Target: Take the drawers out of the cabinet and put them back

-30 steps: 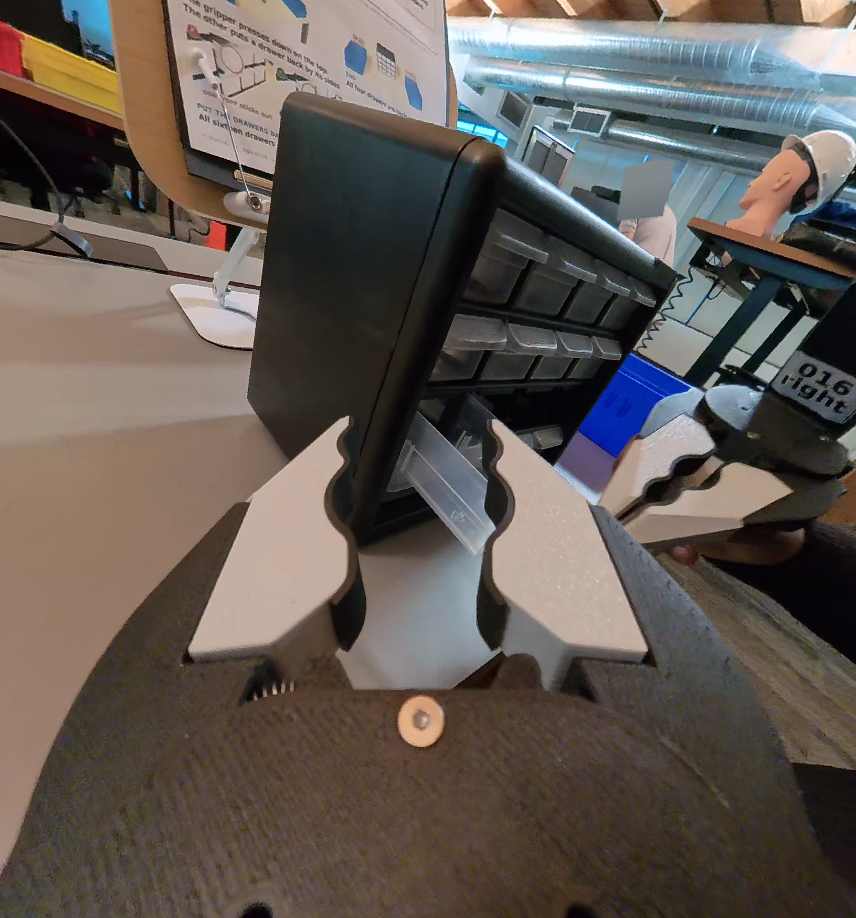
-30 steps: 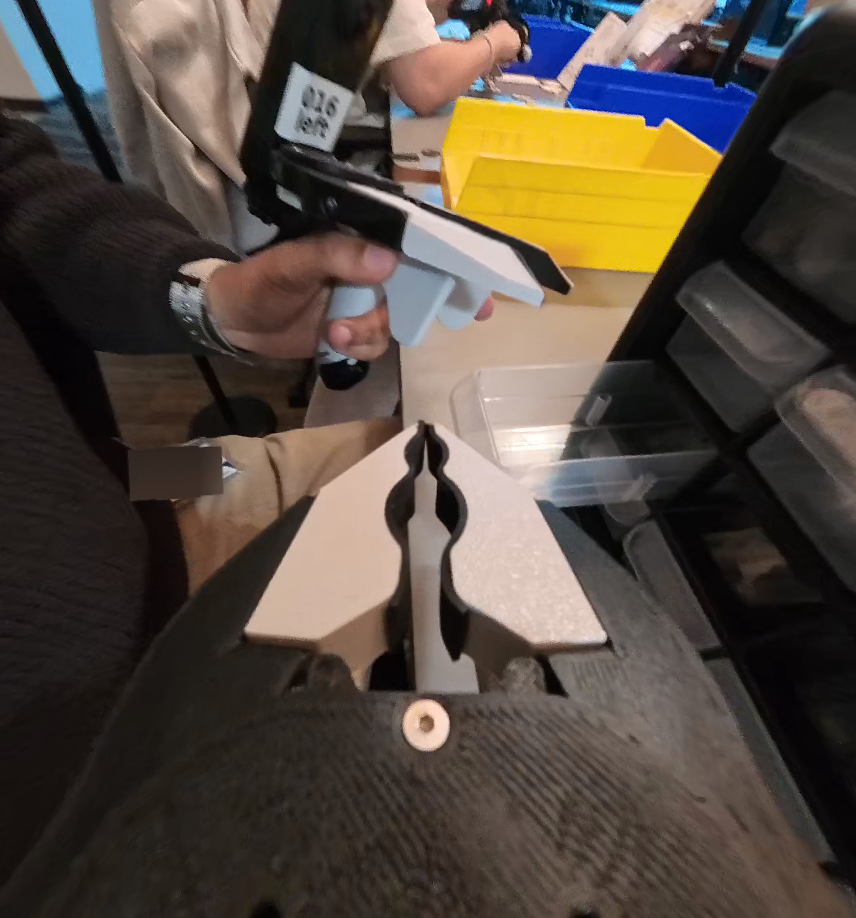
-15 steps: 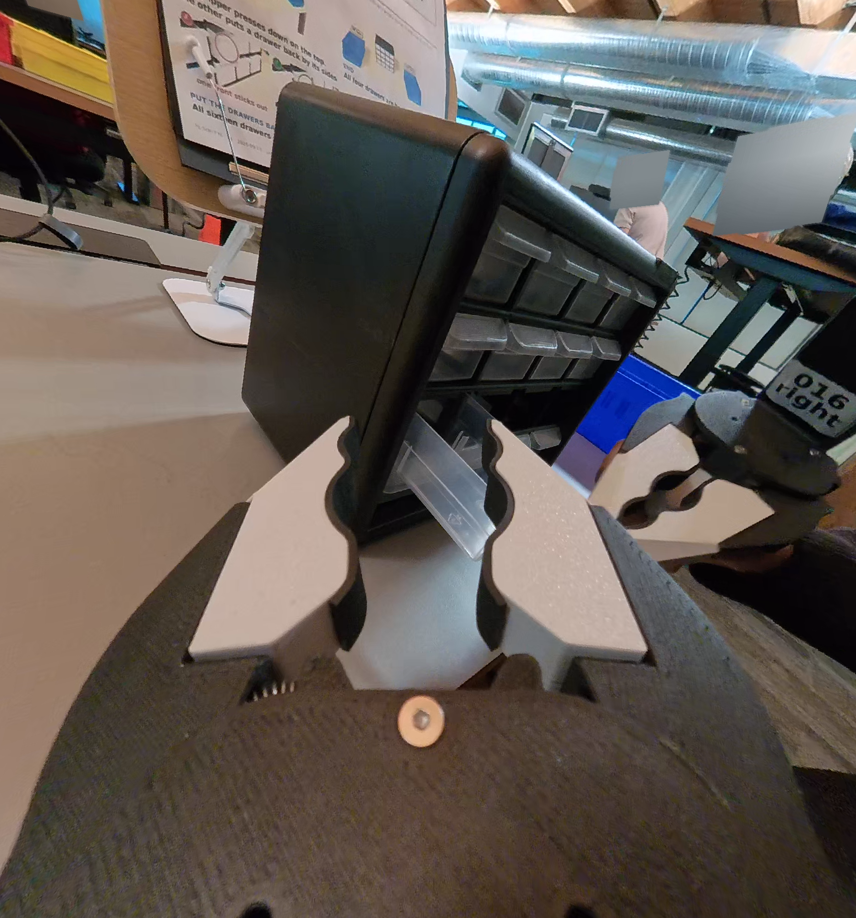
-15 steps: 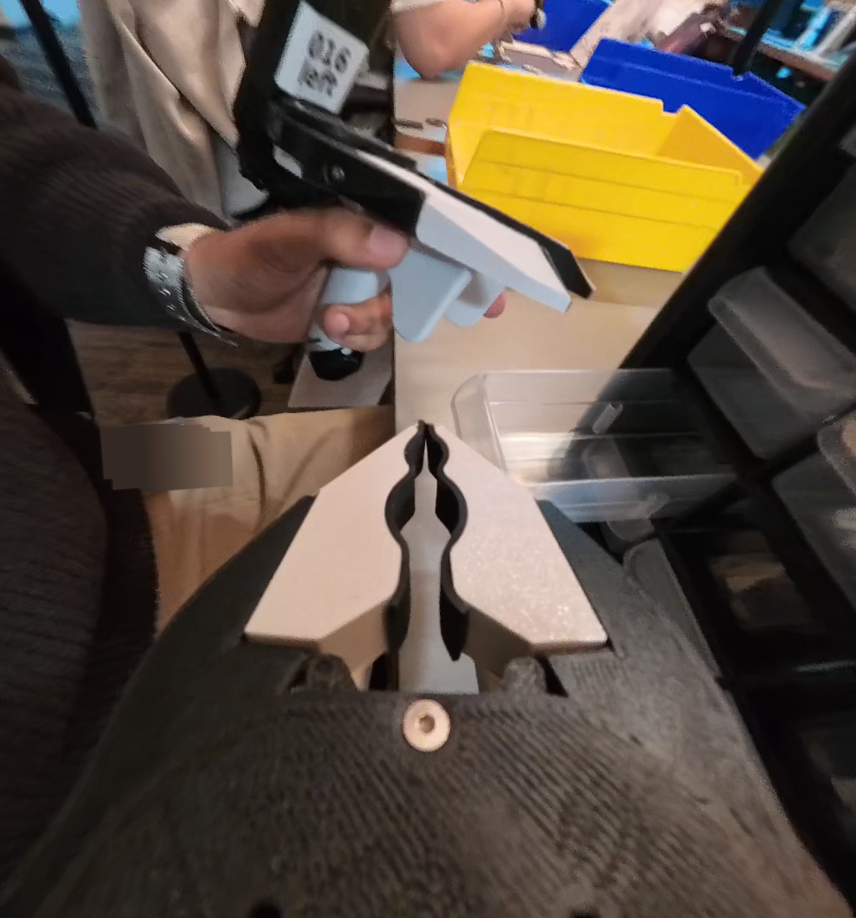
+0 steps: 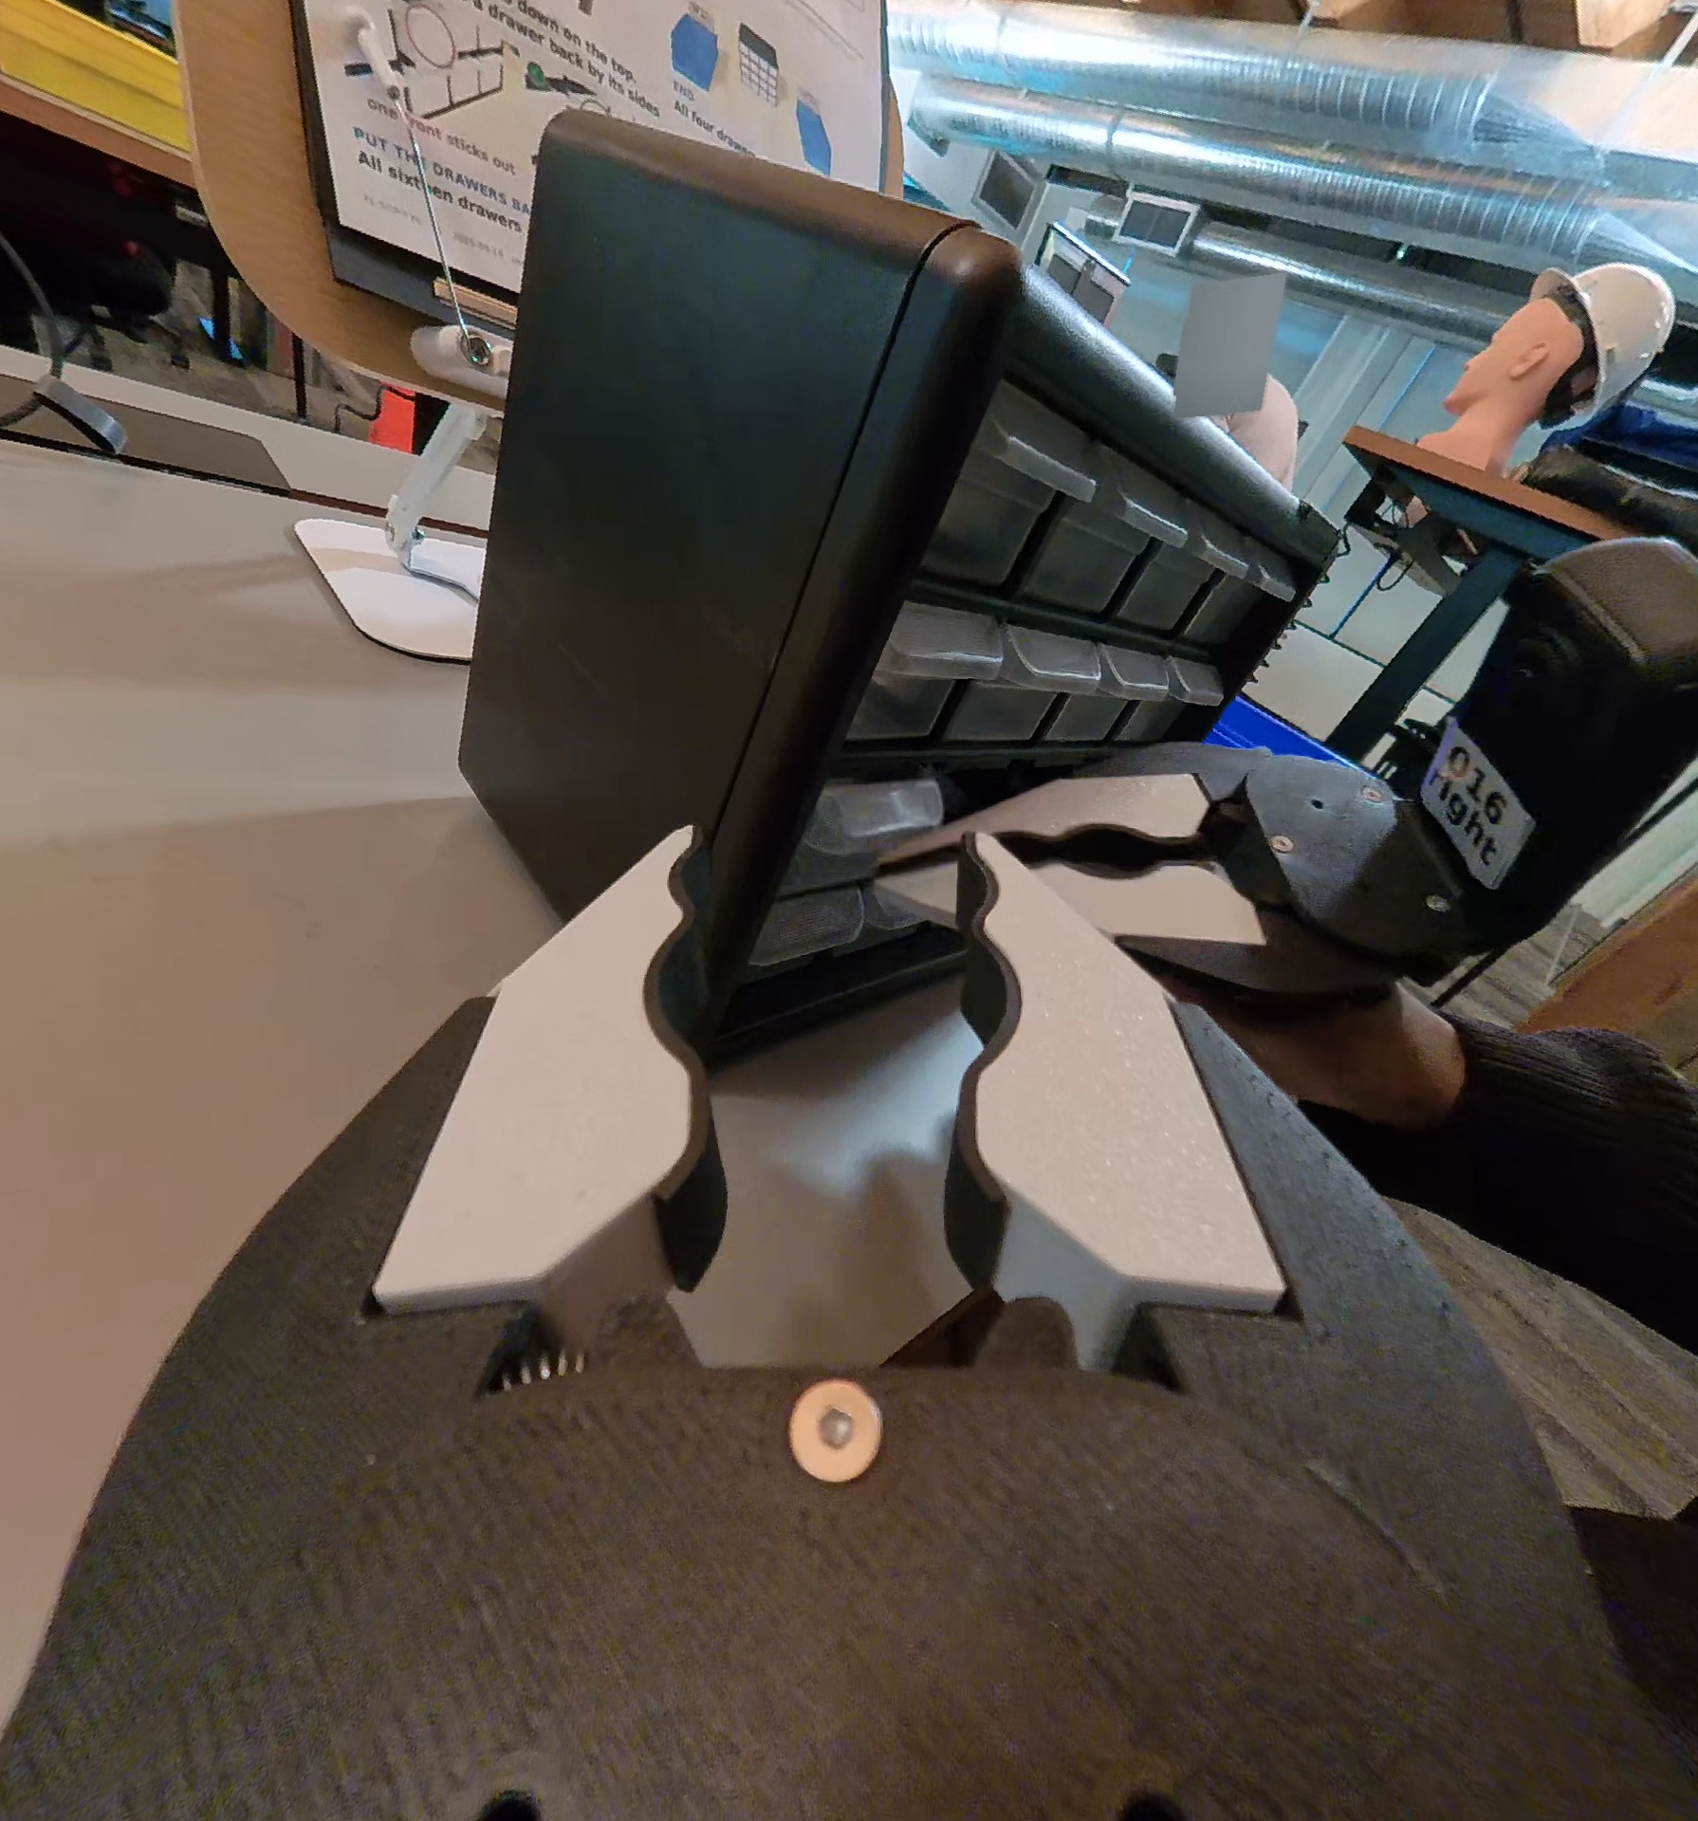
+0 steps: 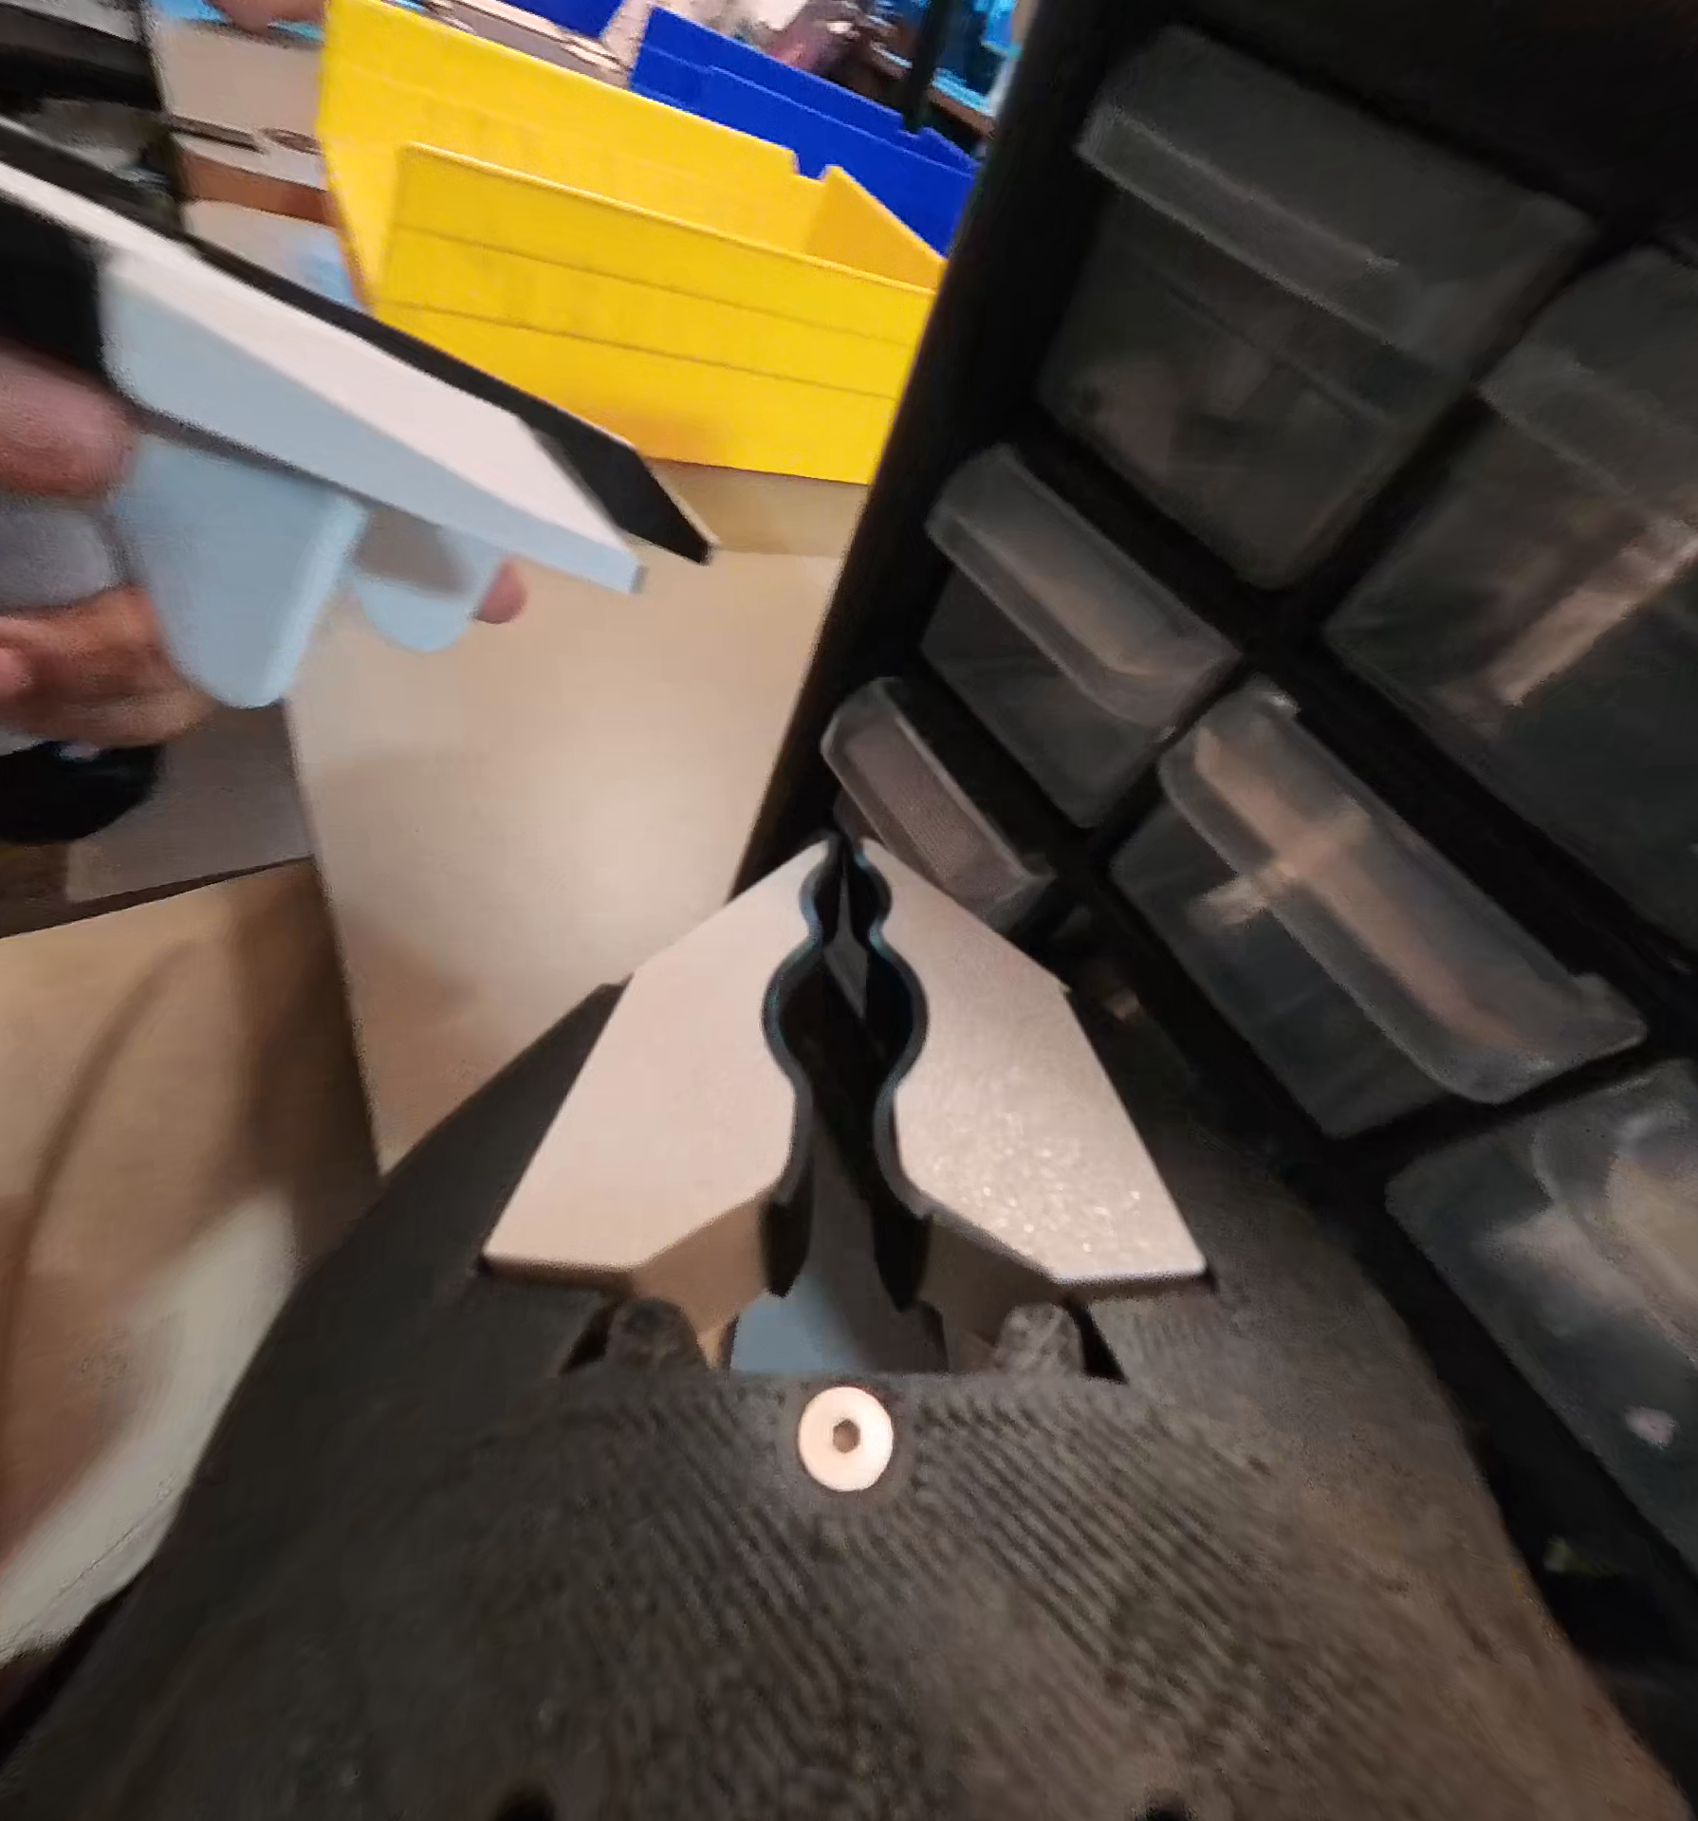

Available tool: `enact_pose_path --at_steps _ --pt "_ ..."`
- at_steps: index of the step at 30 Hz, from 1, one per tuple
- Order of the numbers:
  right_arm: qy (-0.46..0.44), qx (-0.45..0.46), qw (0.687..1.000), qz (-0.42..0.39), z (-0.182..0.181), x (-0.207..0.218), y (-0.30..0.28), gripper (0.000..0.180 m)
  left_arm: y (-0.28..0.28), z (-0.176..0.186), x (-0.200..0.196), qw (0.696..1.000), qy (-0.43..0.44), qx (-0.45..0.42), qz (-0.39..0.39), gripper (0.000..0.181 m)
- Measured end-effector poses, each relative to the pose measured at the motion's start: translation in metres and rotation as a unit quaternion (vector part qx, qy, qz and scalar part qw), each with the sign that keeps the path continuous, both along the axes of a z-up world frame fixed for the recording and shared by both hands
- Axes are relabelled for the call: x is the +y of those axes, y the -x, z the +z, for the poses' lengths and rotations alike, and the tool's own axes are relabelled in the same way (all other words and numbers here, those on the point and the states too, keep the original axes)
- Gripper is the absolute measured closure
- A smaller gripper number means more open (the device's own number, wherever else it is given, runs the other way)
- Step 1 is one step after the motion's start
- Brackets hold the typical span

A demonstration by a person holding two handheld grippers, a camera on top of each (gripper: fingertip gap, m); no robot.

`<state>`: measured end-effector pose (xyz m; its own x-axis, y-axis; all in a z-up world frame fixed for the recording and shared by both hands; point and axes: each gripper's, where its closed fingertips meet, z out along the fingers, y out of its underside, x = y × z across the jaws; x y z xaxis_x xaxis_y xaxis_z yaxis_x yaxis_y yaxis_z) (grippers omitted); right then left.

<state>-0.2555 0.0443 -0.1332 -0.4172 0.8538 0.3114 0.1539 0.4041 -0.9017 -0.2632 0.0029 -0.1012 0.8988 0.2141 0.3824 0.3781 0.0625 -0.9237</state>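
The black cabinet (image 5: 668,512) stands on the beige table, with its rows of clear drawers facing right. My left gripper (image 5: 825,843) is open, one finger on each side of the cabinet's lower front-left edge, holding nothing. My right gripper (image 5: 914,872) is shut and empty, its tips against the front of a lower left drawer (image 5: 880,808). In the right wrist view the right gripper (image 6: 845,847) points at that drawer (image 6: 924,808), which sits in the cabinet (image 6: 924,414). The left gripper (image 6: 673,564) shows at upper left, held in a hand.
An instruction sheet on a stand (image 5: 569,99) with a white base (image 5: 402,591) is behind the cabinet. Yellow bins (image 6: 628,276) and blue bins (image 6: 806,128) lie beyond the table (image 5: 185,788). A mannequin head with a white hard hat (image 5: 1565,345) is far right.
The clear drawer that stuck out of the lower left slot has gone into the cabinet. My right gripper has moved in to the cabinet front, still shut. The left gripper has stayed open by the cabinet edge.
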Motion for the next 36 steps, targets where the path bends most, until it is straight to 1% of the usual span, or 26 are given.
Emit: enact_pose_path --at_steps 1,4,6,9,13,17,18,20,22,24,25,27,28,30,31,32,34,36 --pt "-0.005 0.006 1.000 -0.014 0.000 0.004 0.005 0.180 0.000 0.000 0.000 1.000 0.001 0.001 0.000 0.134" --pt "-0.013 0.007 1.000 -0.020 -0.003 0.004 0.009 0.180 0.000 -0.001 0.001 1.000 0.003 -0.001 -0.003 0.134" --pt "-0.012 -0.002 1.000 -0.015 -0.006 0.001 0.006 0.165 0.000 -0.003 0.002 1.000 0.006 -0.002 -0.004 0.133" --pt "-0.003 -0.021 1.000 -0.002 -0.009 -0.002 -0.005 0.154 0.001 -0.004 0.002 1.000 0.007 -0.006 -0.004 0.133" --pt "0.048 -0.040 0.998 0.025 -0.005 -0.002 -0.024 0.143 0.002 -0.008 0.002 1.000 0.018 -0.020 -0.009 0.132" --pt "0.106 -0.065 0.992 0.035 -0.011 0.005 -0.034 0.140 0.011 -0.006 -0.003 0.999 0.029 -0.027 0.001 0.134" --pt "0.120 -0.071 0.989 0.039 -0.011 0.004 -0.037 0.140 0.019 0.002 -0.009 0.999 0.019 -0.025 0.018 0.140" --pt "0.145 -0.077 0.985 0.049 -0.009 0.002 -0.043 0.139 0.040 0.036 -0.033 0.998 -0.023 -0.007 0.064 0.148" --pt "0.162 -0.077 0.982 0.055 -0.007 -0.001 -0.050 0.140 0.072 0.073 -0.067 0.991 -0.028 0.049 0.123 0.150" --pt "0.170 -0.084 0.980 0.062 -0.008 -0.004 -0.058 0.140 0.116 0.098 -0.105 0.974 0.019 0.112 0.194 0.147" --pt "0.170 -0.089 0.979 0.065 -0.010 -0.006 -0.063 0.140 0.141 0.102 -0.123 0.963 0.057 0.136 0.224 0.146" --pt "0.164 -0.096 0.979 0.068 -0.015 -0.009 -0.073 0.140 0.196 0.095 -0.157 0.942 0.144 0.148 0.265 0.145" --pt "0.163 -0.098 0.979 0.069 -0.017 -0.011 -0.077 0.140 0.221 0.079 -0.170 0.935 0.201 0.133 0.260 0.145" --pt "0.169 -0.104 0.978 0.073 -0.020 -0.015 -0.084 0.141 0.254 0.027 -0.188 0.921 0.334 0.073 0.189 0.143" --pt "0.170 -0.108 0.977 0.076 -0.021 -0.018 -0.087 0.141 0.265 -0.001 -0.199 0.903 0.400 0.045 0.153 0.142" --pt "0.168 -0.108 0.977 0.078 -0.021 -0.020 -0.088 0.141 0.274 -0.023 -0.210 0.882 0.453 0.037 0.126 0.143" --pt "0.156 -0.099 0.980 0.076 -0.018 -0.021 -0.088 0.140 0.291 -0.052 -0.228 0.839 0.530 0.070 0.105 0.143" --pt "0.146 -0.090 0.983 0.071 -0.016 -0.018 -0.087 0.141 0.290 -0.071 -0.230 0.814 0.570 0.083 0.068 0.142"
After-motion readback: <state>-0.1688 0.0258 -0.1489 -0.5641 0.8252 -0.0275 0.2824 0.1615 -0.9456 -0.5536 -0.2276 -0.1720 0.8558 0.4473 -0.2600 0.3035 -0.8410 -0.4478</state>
